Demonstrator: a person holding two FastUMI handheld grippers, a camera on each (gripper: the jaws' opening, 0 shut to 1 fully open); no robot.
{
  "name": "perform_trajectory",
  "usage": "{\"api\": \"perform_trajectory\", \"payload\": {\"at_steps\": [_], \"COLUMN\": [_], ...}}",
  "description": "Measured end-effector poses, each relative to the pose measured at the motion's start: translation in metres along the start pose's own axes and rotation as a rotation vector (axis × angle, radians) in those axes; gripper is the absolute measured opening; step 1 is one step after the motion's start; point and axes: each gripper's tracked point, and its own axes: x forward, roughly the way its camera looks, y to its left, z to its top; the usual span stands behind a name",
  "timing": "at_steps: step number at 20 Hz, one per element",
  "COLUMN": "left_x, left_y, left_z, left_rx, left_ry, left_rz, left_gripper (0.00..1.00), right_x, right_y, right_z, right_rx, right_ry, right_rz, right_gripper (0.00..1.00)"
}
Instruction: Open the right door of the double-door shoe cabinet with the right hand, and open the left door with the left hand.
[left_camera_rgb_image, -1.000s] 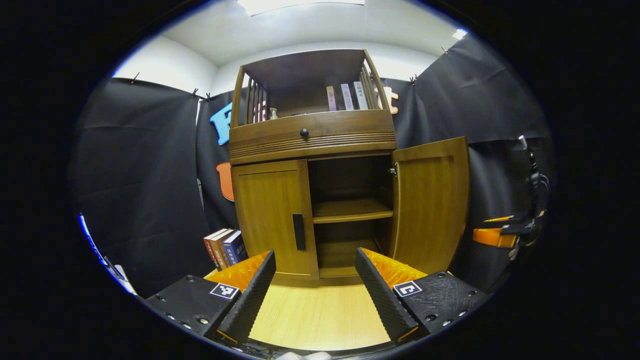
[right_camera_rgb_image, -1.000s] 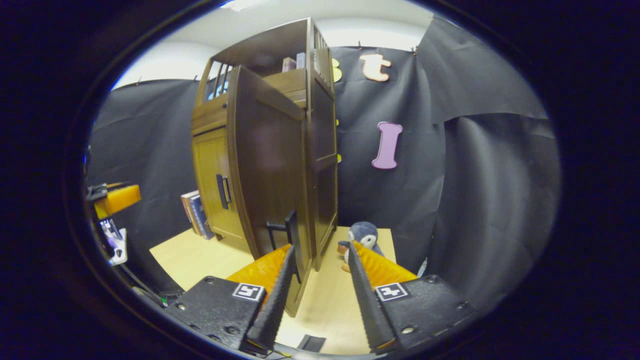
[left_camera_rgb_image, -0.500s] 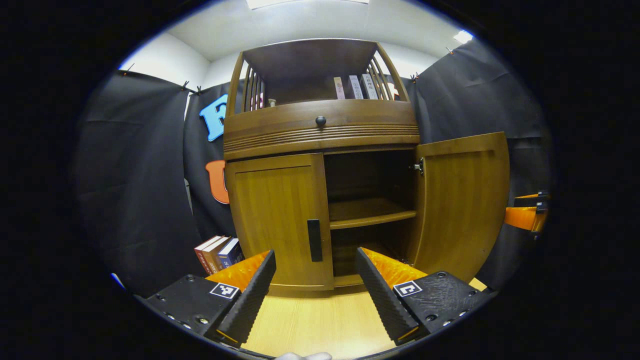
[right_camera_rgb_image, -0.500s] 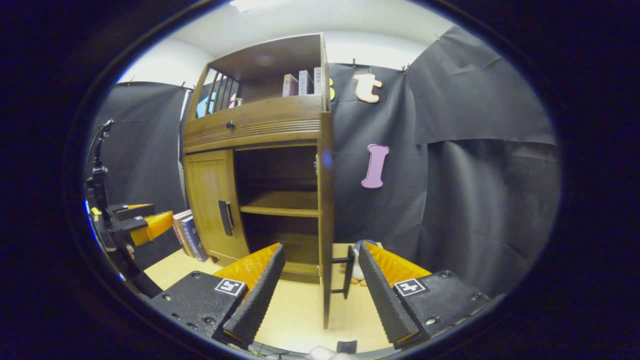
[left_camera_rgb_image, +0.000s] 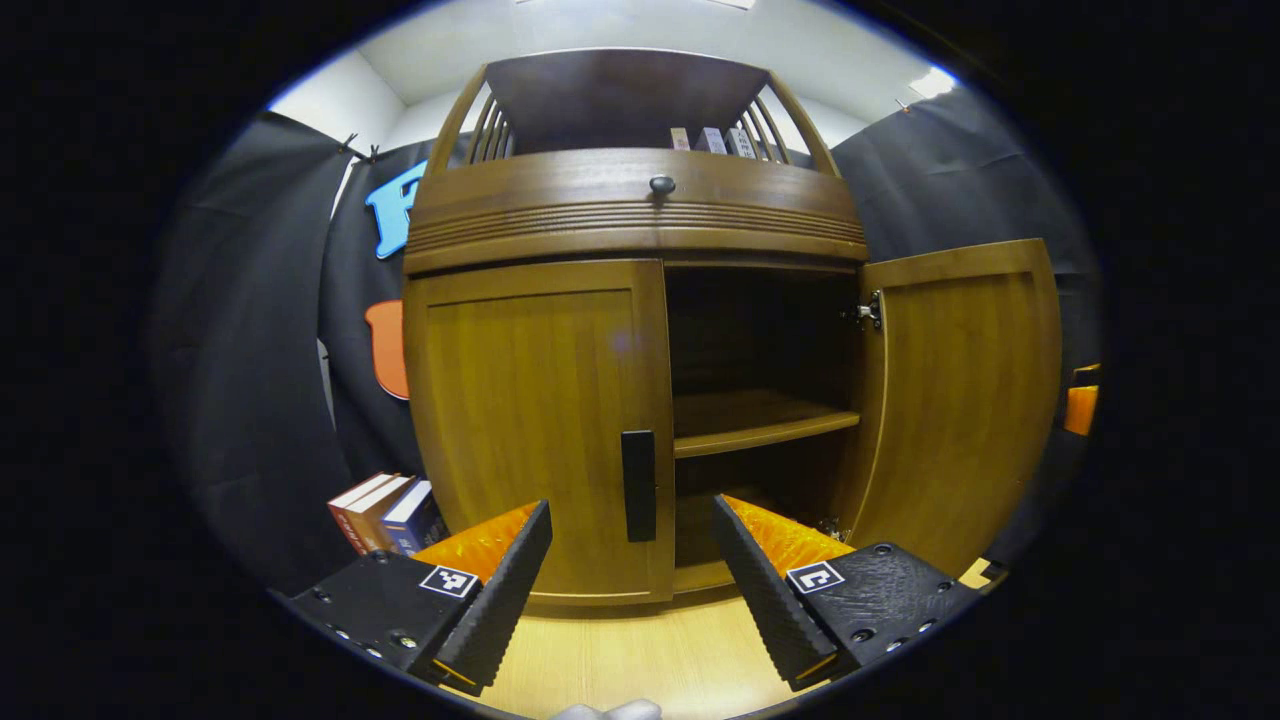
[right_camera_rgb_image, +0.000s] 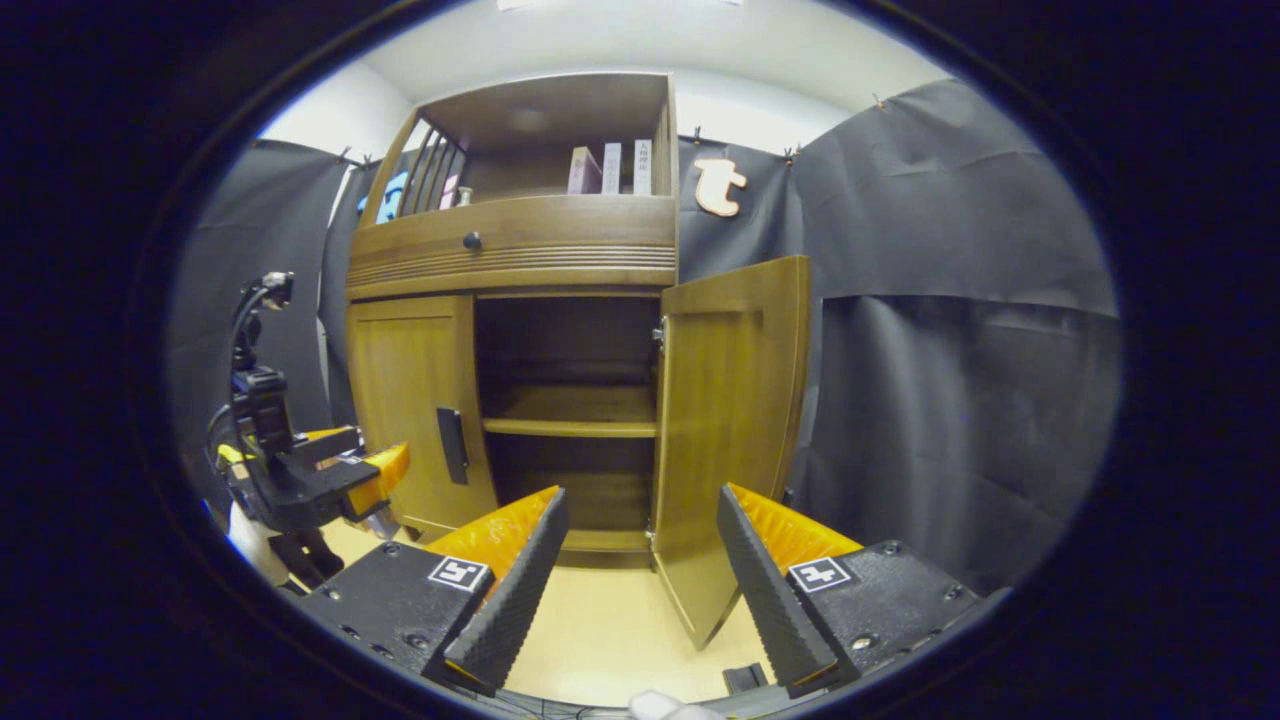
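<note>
Cabinet: right door now swung wide, released; left door shut. Left tongs, open and empty, have closed in on its handle. Right tongs open, empty, withdrawn.

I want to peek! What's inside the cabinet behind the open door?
Inside the cabinet, past the open right door, is one bare wooden shelf. The closed left door hides the other half.
</note>
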Motion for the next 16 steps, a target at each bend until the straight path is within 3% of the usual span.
{"api": "perform_trajectory", "payload": {"at_steps": [7,12,13,14,16], "left_x": [0.084,0.123,0.126,0.13,0.136], "left_y": [-0.001,-0.003,-0.004,-0.004,0.001], "left_z": [-0.015,-0.03,-0.032,-0.033,-0.035], "left_rx": [-0.042,-0.048,-0.046,-0.044,-0.036], "left_ry": [-0.012,0.011,0.013,0.013,0.008], "left_rz": [-0.021,-0.02,-0.024,-0.024,-0.008], "left_gripper": [0.96,0.92,0.75,0.81,0.68], "right_x": [-0.005,-0.01,-0.009,-0.009,-0.009], "right_y": [-0.007,-0.012,-0.012,-0.01,-0.008], "right_z": [-0.003,-0.01,-0.01,-0.012,-0.013], "right_rx": [-0.028,-0.036,-0.037,-0.04,-0.048], "right_ry": [0.043,0.083,0.09,0.097,0.103], "right_rz": [-0.126,-0.167,-0.169,-0.167,-0.157], "right_gripper": [0.95,0.96,0.95,0.96,0.96]}}
